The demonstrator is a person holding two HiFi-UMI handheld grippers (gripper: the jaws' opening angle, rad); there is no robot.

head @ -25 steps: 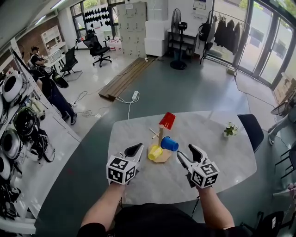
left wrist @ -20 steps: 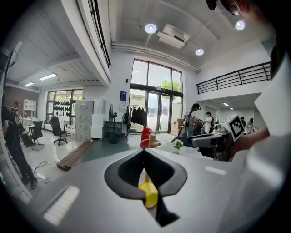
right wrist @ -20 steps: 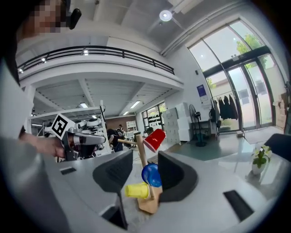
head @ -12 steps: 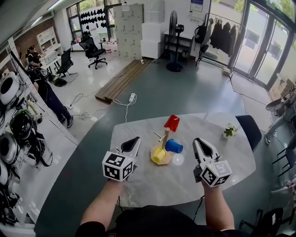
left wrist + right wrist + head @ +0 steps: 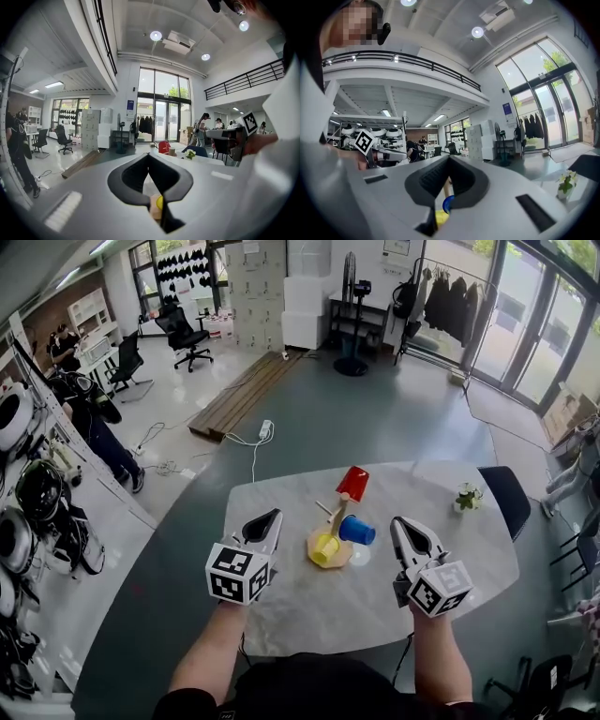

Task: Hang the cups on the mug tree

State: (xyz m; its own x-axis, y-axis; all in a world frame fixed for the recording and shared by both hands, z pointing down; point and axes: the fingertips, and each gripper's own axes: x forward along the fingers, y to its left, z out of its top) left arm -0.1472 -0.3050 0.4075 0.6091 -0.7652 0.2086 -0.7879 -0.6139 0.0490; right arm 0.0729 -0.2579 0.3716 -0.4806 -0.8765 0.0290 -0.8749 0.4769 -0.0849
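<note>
Mug tree (image 5: 336,517), apparently bearing all three cups (image 5: 357,531), stands ahead between left tool (image 5: 271,516) and right tool (image 5: 399,522), both closed, empty.

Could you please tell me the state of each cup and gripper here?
Red cup: hung at the top of the mug tree.
Blue cup: hung on a right peg.
Yellow cup: low on the left; hung or resting, unclear.
Left gripper: shut, empty.
Right gripper: shut, empty.
</note>
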